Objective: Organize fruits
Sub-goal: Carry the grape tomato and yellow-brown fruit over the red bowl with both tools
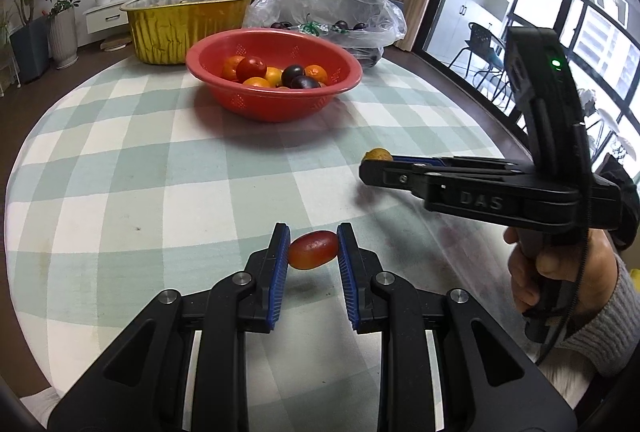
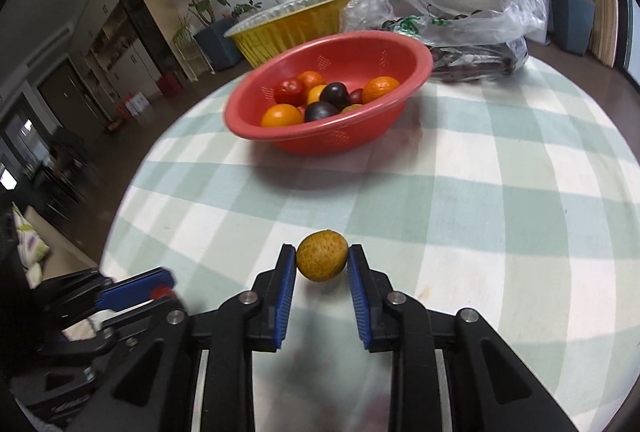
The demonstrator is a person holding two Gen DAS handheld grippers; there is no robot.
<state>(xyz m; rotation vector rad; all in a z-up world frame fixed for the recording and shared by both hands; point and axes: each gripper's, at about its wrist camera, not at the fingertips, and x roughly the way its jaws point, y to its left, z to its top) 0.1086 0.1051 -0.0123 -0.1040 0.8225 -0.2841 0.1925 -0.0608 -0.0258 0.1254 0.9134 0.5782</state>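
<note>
Tomato [image 1: 313, 249]: small, oval, smooth glossy red skin, clamped between the left gripper [image 1: 313, 252]'s ribbed blue pads, long axis crosswise from pad to pad, lifted just off the cloth [image 1: 160, 172], well in front of the bowl [image 1: 224, 100]. Right gripper [image 2: 322, 261] is pinched on a round, dull yellow-orange citrus [image 2: 322, 255] with pitted skin, also on the near side of the bowl; no clear long axis. Bowl is red perforated plastic, round, holding oranges, a red tomato and dark plums. Cloth is soft, pale green-and-white check. Behind the bowl: crinkled gold foil tub [image 1: 188, 20] and a clear wrinkled plastic bag [image 1: 328, 12] of dark fruit.
</note>
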